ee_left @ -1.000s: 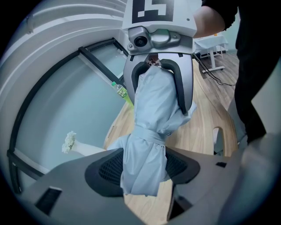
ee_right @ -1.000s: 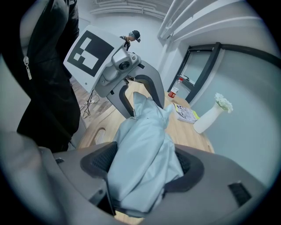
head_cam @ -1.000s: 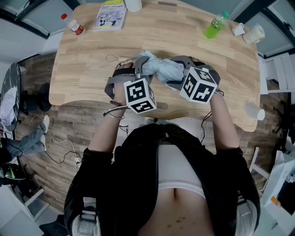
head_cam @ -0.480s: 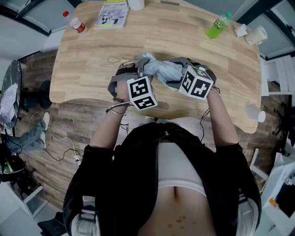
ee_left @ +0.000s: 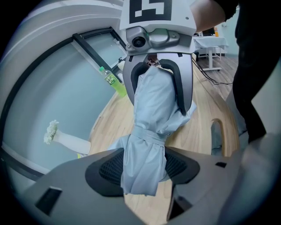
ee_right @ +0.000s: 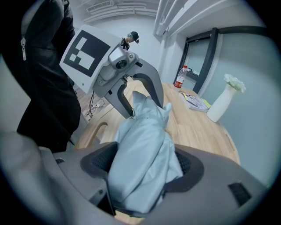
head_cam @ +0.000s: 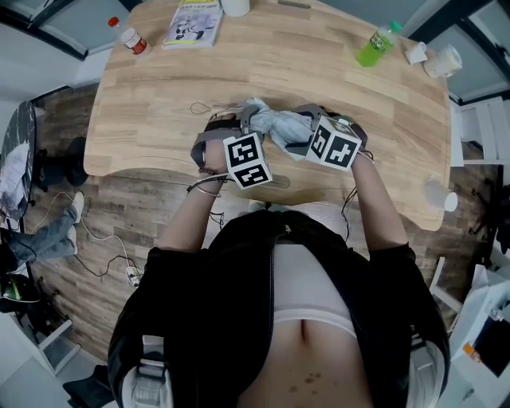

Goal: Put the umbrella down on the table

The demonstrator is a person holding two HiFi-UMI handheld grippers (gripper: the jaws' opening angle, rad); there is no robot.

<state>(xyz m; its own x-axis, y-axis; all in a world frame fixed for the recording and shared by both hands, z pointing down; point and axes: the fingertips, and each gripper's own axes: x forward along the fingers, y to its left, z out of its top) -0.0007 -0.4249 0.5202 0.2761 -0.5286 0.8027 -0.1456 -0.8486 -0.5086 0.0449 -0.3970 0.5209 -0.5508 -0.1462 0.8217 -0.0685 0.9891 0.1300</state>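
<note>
A folded pale-blue umbrella (head_cam: 275,123), tied round with its strap, is held level over the front part of the wooden table (head_cam: 159,103). My left gripper (head_cam: 239,126) is shut on one end, and in the left gripper view the fabric (ee_left: 147,118) is pinched between its pads (ee_left: 109,169). My right gripper (head_cam: 309,127) is shut on the other end, where the cloth (ee_right: 142,149) bulges between its pads (ee_right: 184,165). The two grippers face each other, close together. Whether the umbrella touches the tabletop is hidden.
A green bottle (head_cam: 374,45) and paper cups (head_cam: 440,57) stand at the table's far right. A booklet (head_cam: 193,22) and a red-capped bottle (head_cam: 133,40) lie at the far left. A white vase (ee_right: 224,99) stands at the back, and a thin cord (head_cam: 205,106) lies left of the umbrella.
Both grippers, still shut on the umbrella, have sunk a little lower toward the tabletop and slightly forward. The grip on each end looks the same.
</note>
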